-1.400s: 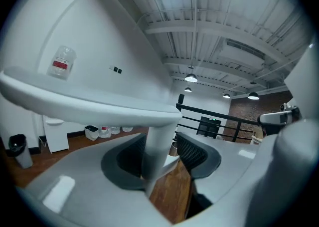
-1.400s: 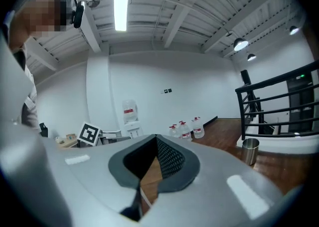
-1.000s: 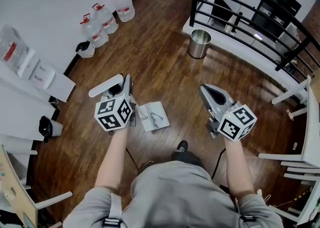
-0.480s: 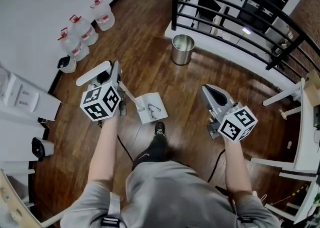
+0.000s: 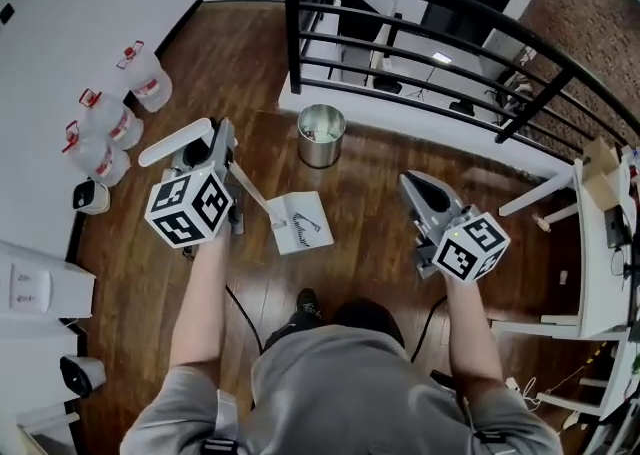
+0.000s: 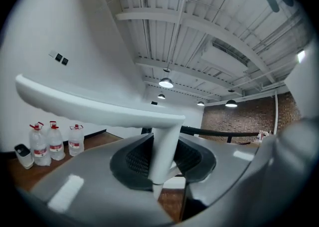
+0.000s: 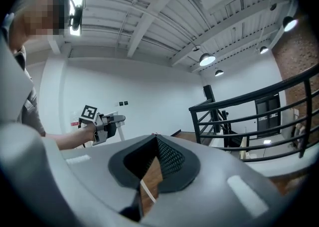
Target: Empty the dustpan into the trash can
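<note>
My left gripper (image 5: 221, 140) is shut on the long white handle (image 5: 252, 197) of the dustpan (image 5: 300, 223), which hangs over the wood floor with a little debris on it. In the left gripper view the handle (image 6: 162, 155) stands upright between the dark pads, its top bar reaching left. The steel trash can (image 5: 321, 135) stands just beyond the pan, by the black railing. My right gripper (image 5: 411, 183) floats to the right with nothing in it; in its own view the right gripper (image 7: 155, 138) has its tips together. That view also shows the left gripper (image 7: 103, 127) off to the left.
A black railing (image 5: 420, 3) runs behind the can. Water bottles (image 5: 110, 125) and a small white bin (image 5: 90, 196) line the left wall. White furniture legs (image 5: 545, 193) stand at the right. The person's shoe (image 5: 305, 301) and a cable are on the floor below.
Both grippers and the view have travelled toward the railing; the trash can now lies much nearer, just past the dustpan. The left gripper still holds the handle; the water bottles have slid left.
</note>
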The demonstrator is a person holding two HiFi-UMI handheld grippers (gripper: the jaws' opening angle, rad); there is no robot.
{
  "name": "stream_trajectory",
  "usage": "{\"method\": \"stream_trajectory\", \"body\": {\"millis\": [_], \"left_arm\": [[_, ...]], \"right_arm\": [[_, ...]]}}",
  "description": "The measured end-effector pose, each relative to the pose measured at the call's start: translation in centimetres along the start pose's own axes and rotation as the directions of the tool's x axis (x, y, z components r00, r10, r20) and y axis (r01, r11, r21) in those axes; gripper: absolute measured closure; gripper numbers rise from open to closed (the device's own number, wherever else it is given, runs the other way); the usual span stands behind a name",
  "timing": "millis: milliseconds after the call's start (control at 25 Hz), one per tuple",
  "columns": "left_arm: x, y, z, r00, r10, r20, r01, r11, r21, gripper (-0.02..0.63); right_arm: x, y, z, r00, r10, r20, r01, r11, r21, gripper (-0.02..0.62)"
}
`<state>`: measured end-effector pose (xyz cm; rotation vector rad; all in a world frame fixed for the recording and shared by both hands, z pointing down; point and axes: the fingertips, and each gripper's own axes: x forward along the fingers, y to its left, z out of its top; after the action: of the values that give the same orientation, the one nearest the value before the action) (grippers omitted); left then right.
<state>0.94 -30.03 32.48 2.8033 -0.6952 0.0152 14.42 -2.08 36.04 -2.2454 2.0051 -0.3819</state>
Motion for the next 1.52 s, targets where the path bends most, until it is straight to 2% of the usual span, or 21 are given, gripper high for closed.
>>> {"method": "stream_trajectory", "body": {"millis": [280, 480, 680, 800, 1200, 1360, 1520], "left_arm": [[12.3, -2.2, 4.6, 0.998, -0.056, 0.04, 0.055, 0.998, 0.024, 0.503], [19.3, -3.4, 7.1, 0.997, -0.032, 0.064, 0.029, 0.998, 0.048, 0.503], [26.3, -3.6, 8.7, 0.997, -0.028, 0.068, 0.024, 0.997, 0.067, 0.505], [30.3, -3.1, 8.7, 0.998, -0.029, 0.057, 0.024, 0.997, 0.079, 0.505], [42.9, 4.4, 6.4, 0.997, -0.024, -0.069, 0.028, 0.997, 0.067, 0.506], [47.5, 8.1, 7.0, 0.997, 0.031, -0.075, -0.026, 0.998, 0.056, 0.512], [51.3, 10.6, 7.8, 0.997, 0.067, -0.042, -0.064, 0.996, 0.067, 0.518]], "right_arm": [[5.0, -8.8, 2.7, 1.0, -0.01, 0.022, 0.01, 1.0, -0.002, 0.595], [7.6, -16.8, 6.0, 0.996, 0.006, 0.084, -0.008, 1.0, 0.023, 0.595], [11.0, -21.9, 8.3, 0.995, 0.032, 0.094, -0.035, 0.999, 0.028, 0.595], [13.2, -24.1, 8.2, 0.996, 0.035, 0.083, -0.038, 0.999, 0.038, 0.595], [22.6, -30.2, 9.8, 0.995, -0.078, 0.058, 0.076, 0.996, 0.045, 0.595], [26.6, -31.7, 10.8, 0.991, -0.121, 0.061, 0.118, 0.992, 0.054, 0.595], [29.6, -32.4, 10.5, 0.988, -0.145, 0.048, 0.142, 0.988, 0.059, 0.595]]}}
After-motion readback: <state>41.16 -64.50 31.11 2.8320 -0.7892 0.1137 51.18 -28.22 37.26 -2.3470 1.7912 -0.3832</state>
